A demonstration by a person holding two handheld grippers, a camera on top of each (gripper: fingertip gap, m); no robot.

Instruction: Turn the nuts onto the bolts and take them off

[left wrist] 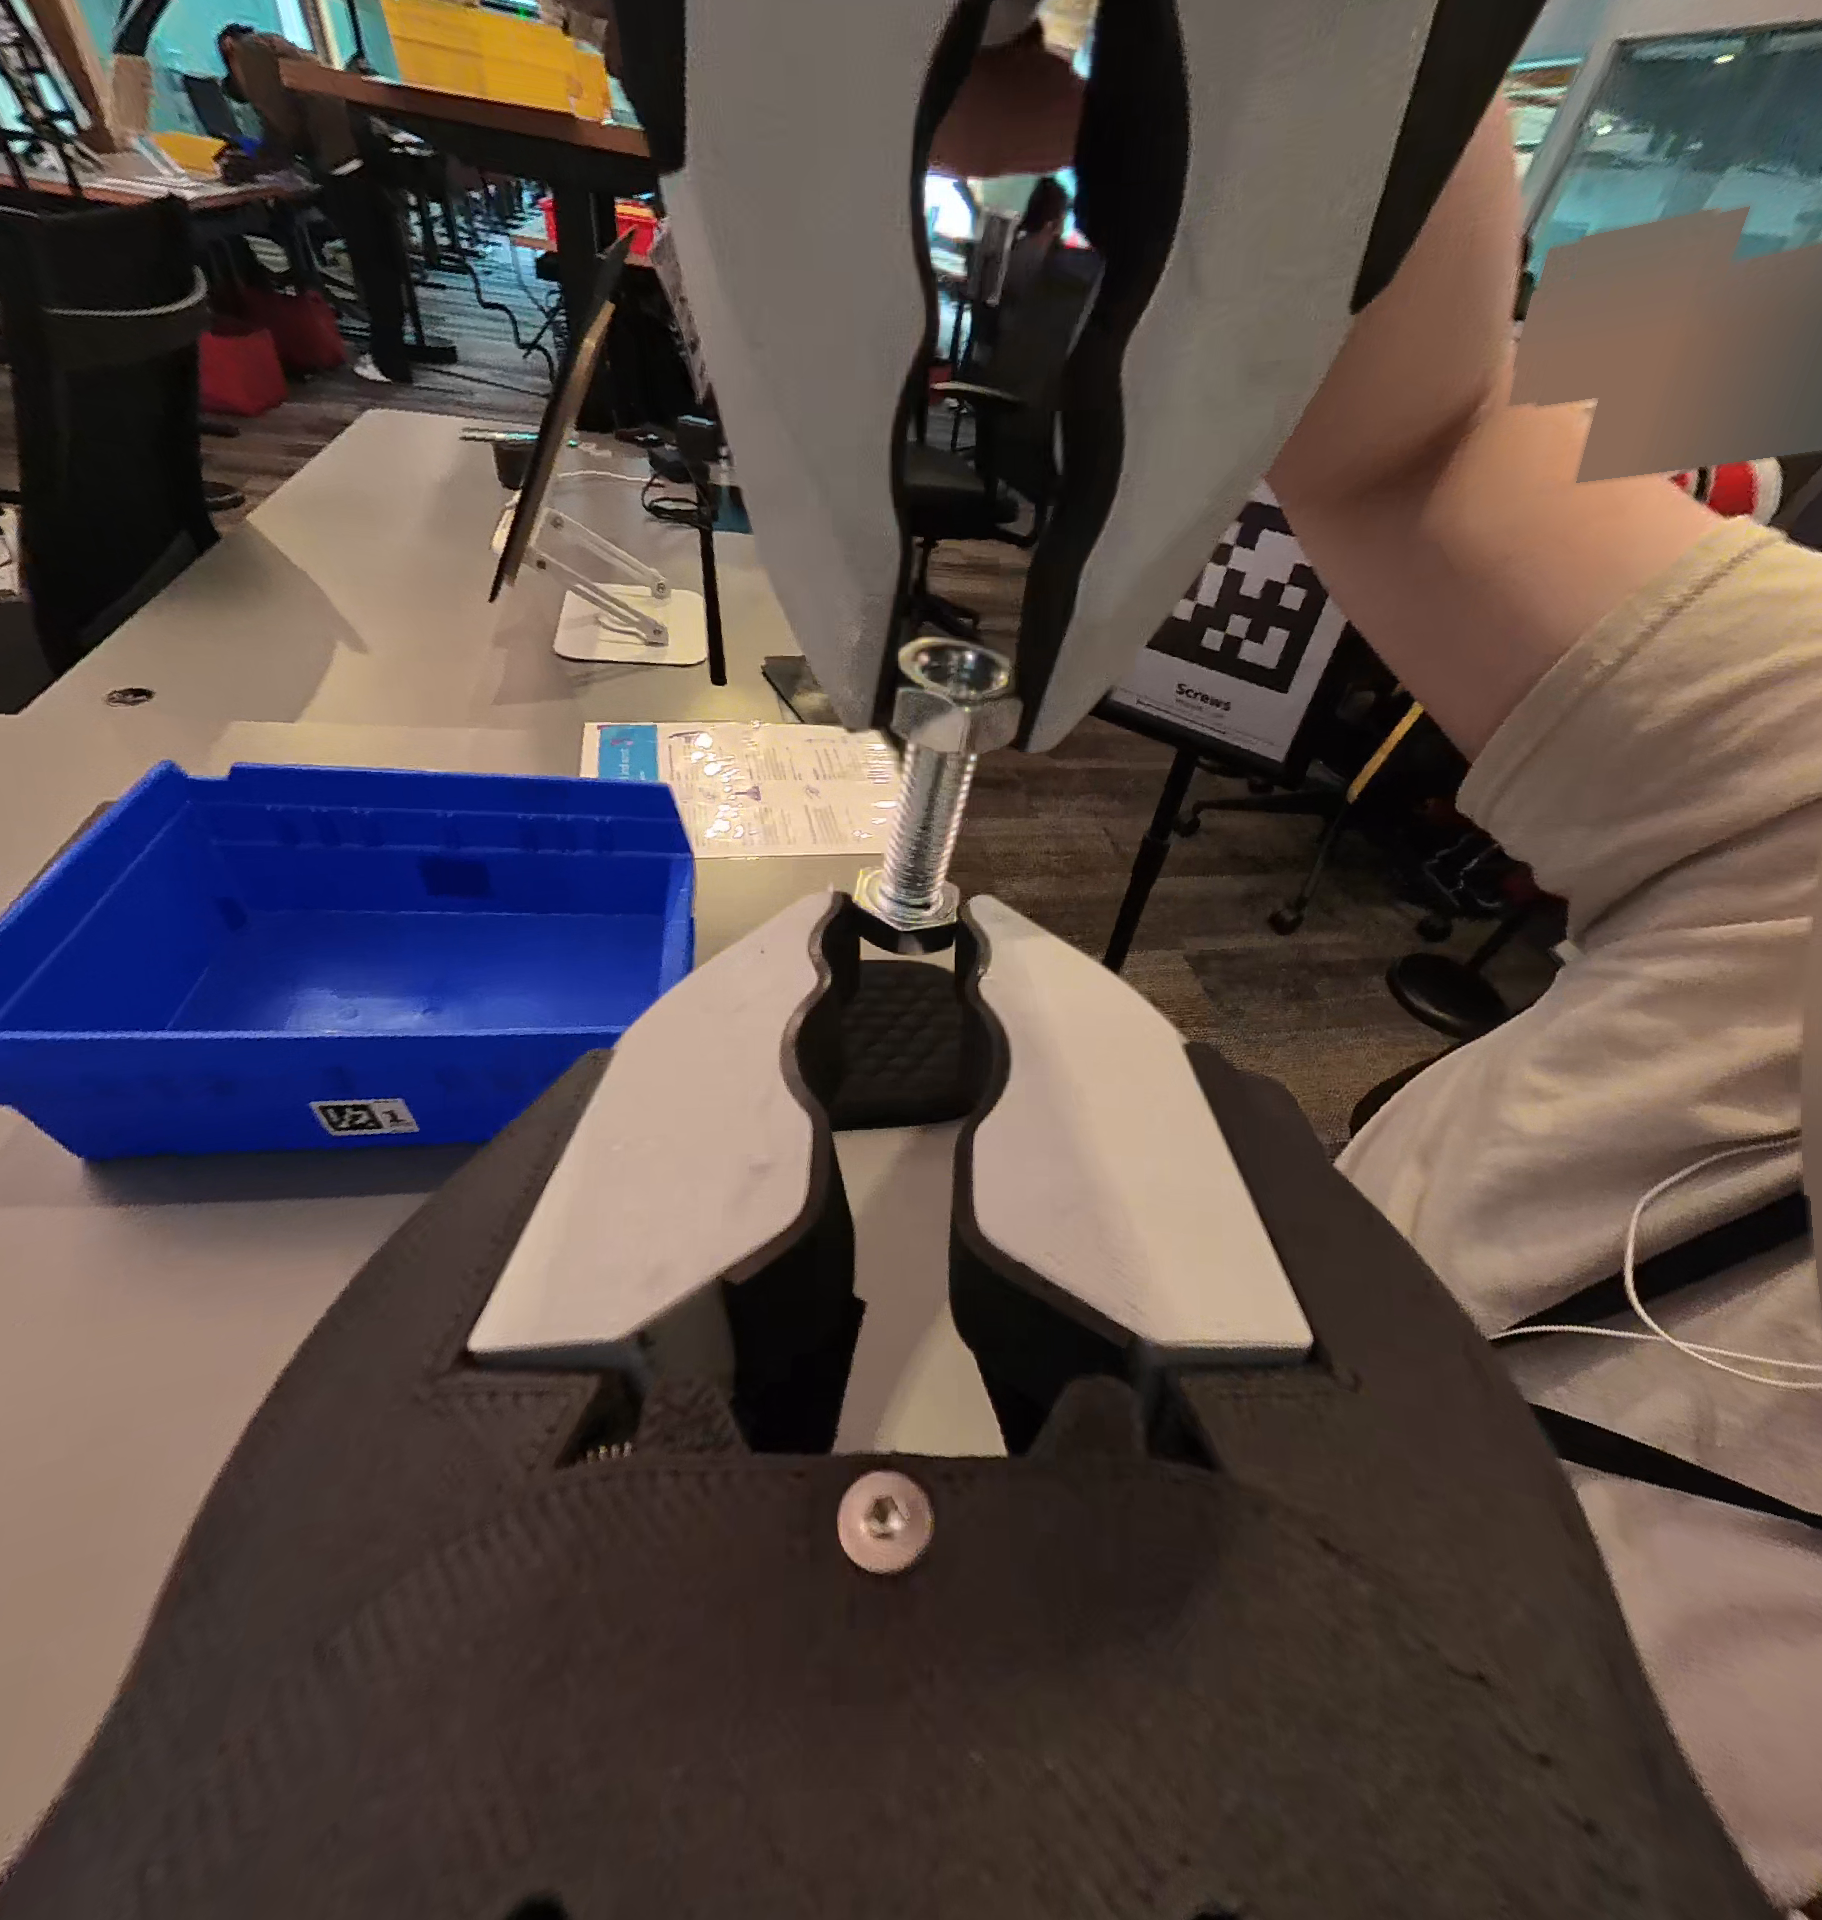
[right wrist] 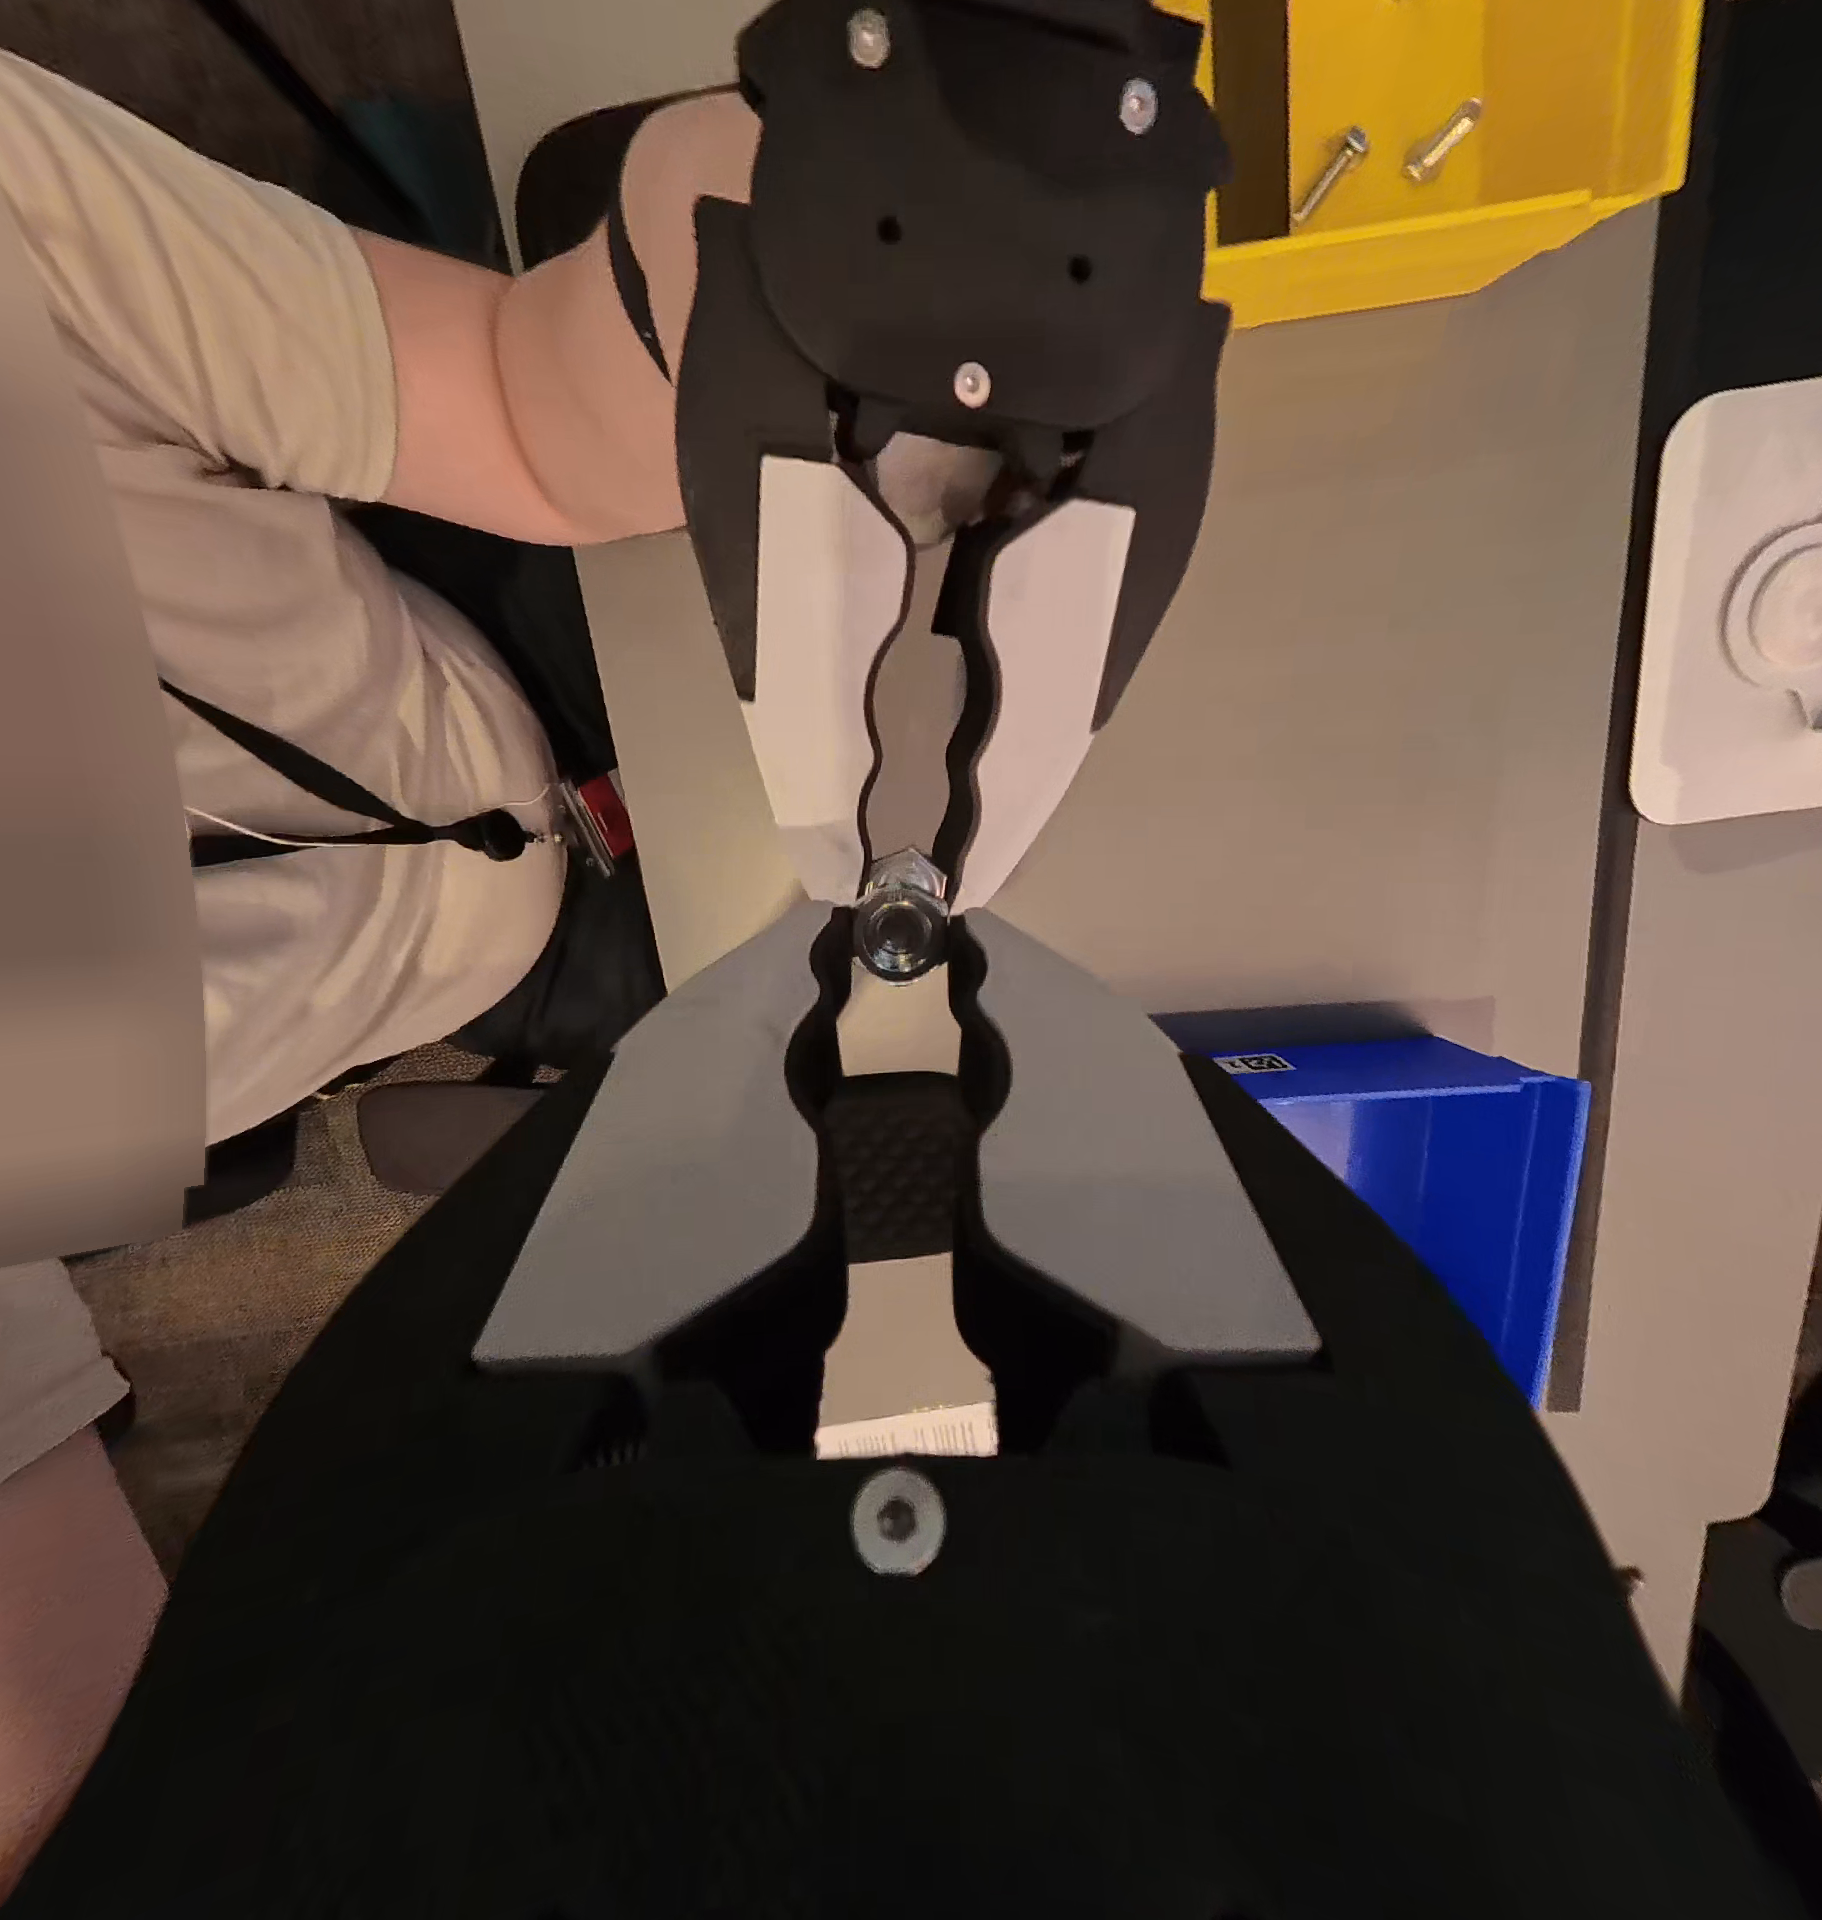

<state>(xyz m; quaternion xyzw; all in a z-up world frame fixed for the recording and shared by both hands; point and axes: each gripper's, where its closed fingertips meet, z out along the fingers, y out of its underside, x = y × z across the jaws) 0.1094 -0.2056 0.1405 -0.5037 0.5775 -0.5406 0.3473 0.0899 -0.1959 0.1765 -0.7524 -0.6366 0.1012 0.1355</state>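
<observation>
Left tool (left wrist: 907,920) pinches the nut (left wrist: 905,906); right tool (right wrist: 899,951) clamps the bolt (left wrist: 928,800) at its head, held mid-air above the tabletop (left wrist: 159,1299). Nut sits at the shank's low end, just started or nearly off — cannot tell which. Best keep the bolt axis straight, nut square, turn in short regrips. Blue bin (left wrist: 294,956) left of tools, yellow bin (right wrist: 1458,156) far side.

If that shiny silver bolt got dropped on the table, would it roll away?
Probably: the shiny silver threaded bolt has a round shank. Its hex head might curve or stop the roll. Solid metal, so likely stiff and heavy for its size.
</observation>
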